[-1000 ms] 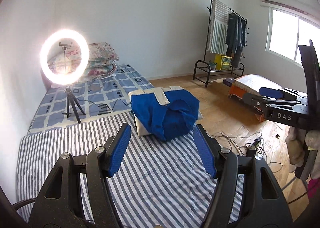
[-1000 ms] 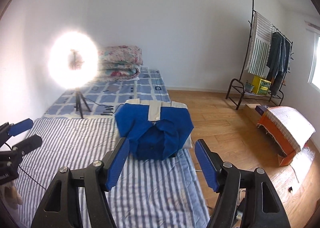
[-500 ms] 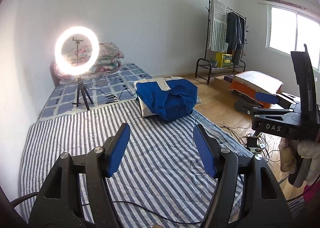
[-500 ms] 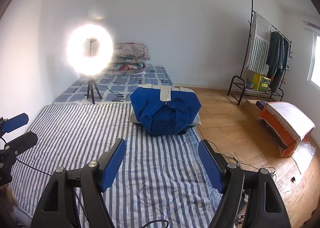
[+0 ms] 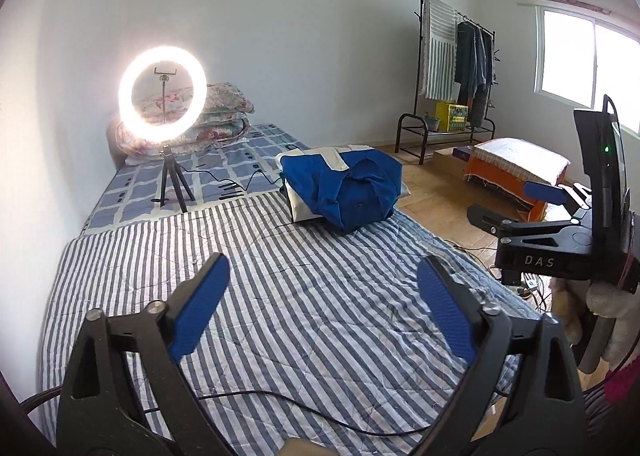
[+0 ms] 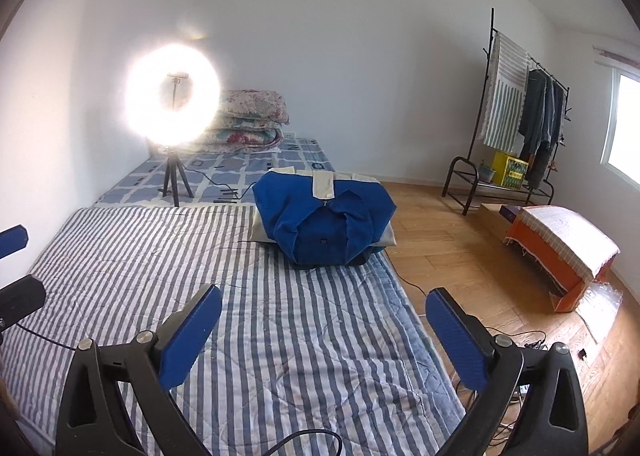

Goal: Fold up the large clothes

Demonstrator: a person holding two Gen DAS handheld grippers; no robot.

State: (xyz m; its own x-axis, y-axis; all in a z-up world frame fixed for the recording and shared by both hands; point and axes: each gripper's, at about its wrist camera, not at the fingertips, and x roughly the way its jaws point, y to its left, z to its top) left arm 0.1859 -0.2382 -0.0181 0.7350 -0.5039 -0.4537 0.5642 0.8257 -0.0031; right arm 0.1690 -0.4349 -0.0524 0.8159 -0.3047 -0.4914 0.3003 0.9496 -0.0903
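Observation:
A folded blue and cream garment (image 5: pixel 344 186) lies in a bundle at the far right edge of the striped bed cover (image 5: pixel 280 296); it also shows in the right wrist view (image 6: pixel 324 222). My left gripper (image 5: pixel 324 304) is open and empty, well back from the bundle above the striped cover. My right gripper (image 6: pixel 322 330) is open and empty, also well short of the garment. The right gripper's body (image 5: pixel 560 252) shows at the right of the left wrist view.
A lit ring light on a tripod (image 5: pixel 164 96) stands on the checked sheet (image 5: pixel 216 172), with folded quilts (image 6: pixel 248 124) behind. A black cable (image 5: pixel 300 412) crosses the near cover. A clothes rack (image 6: pixel 516 112) and orange box (image 6: pixel 560 252) stand on the wood floor.
Both grippers have pulled back from the folded garment, which now lies farther away. Both stay open and empty.

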